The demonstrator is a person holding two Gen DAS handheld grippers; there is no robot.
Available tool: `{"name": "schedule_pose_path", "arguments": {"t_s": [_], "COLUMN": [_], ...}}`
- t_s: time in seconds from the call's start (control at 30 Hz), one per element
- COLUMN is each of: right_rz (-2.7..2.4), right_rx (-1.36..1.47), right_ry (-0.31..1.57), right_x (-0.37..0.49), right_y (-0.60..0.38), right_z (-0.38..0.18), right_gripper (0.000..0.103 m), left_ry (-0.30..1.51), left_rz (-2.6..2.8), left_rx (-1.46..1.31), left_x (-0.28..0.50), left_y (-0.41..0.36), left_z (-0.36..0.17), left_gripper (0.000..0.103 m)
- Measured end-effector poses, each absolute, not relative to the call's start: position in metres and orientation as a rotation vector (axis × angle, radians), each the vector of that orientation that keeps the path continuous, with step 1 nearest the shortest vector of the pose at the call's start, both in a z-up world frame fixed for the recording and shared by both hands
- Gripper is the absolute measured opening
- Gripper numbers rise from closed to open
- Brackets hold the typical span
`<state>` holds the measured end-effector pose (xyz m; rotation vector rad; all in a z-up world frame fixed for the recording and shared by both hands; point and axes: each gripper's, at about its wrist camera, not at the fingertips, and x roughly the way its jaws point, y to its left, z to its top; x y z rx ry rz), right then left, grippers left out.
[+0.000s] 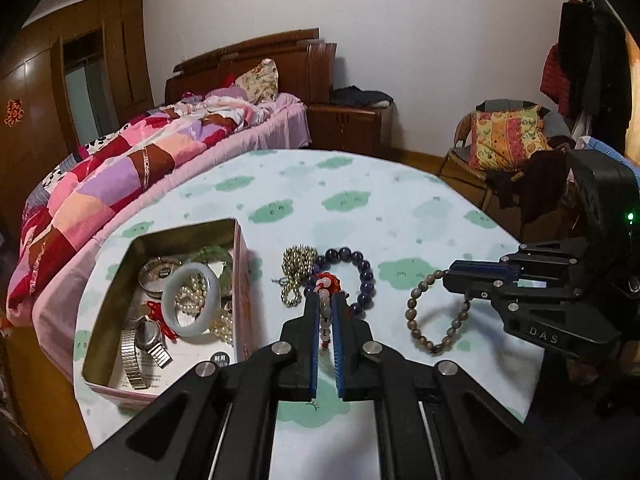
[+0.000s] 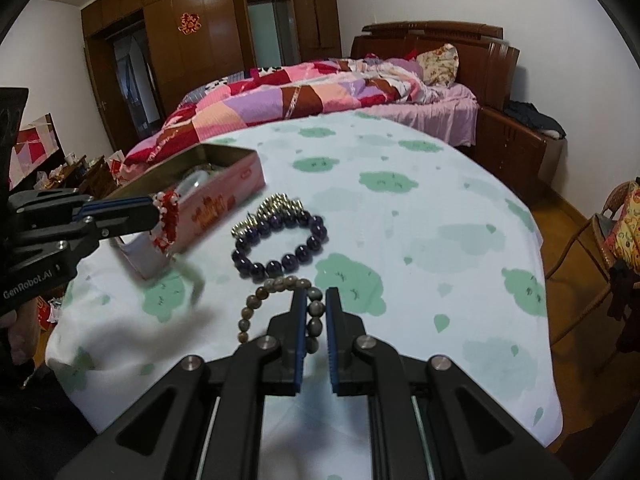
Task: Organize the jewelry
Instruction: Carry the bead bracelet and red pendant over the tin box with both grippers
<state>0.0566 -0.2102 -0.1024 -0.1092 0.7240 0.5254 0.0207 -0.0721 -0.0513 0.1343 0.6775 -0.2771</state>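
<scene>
My left gripper (image 1: 328, 300) is shut on a red and white bead bracelet (image 1: 326, 312), which hangs off the table; the right wrist view shows that bracelet (image 2: 168, 220) dangling from the left gripper (image 2: 154, 202) beside the pink tin box (image 2: 224, 196). My right gripper (image 2: 313, 296) is shut on a brown wooden bead bracelet (image 2: 276, 288), lifted a little; the same bracelet (image 1: 436, 312) hangs from the right gripper (image 1: 450, 278) in the left wrist view. A dark purple bead bracelet (image 1: 360, 272) and a gold bead chain (image 1: 296, 272) lie on the cloth.
The open tin box (image 1: 240, 272) at the left holds a pale jade bangle (image 1: 192, 300), a metal watch (image 1: 140, 344), pearls and a green bangle. The table wears a white cloth with green clouds (image 1: 360, 200). A bed (image 1: 140, 160) stands behind, a chair (image 1: 500, 140) to the right.
</scene>
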Motion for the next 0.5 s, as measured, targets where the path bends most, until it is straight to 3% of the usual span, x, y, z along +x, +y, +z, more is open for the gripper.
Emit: {"name": "schedule_pose_path", "arguments": {"t_s": [0.5], "right_rz": [0.551], "right_rx": [-0.111], "right_ry": [0.631], "right_x": [0.047], "right_y": [-0.194], "right_z": [-0.074], "right_gripper": [0.011], "left_ry": [0.615], "left_rz": [-0.253], "left_rx": [0.113], "left_x": [0.015], "left_y": [-0.058], "left_z": [-0.031], "left_gripper": [0.005]}}
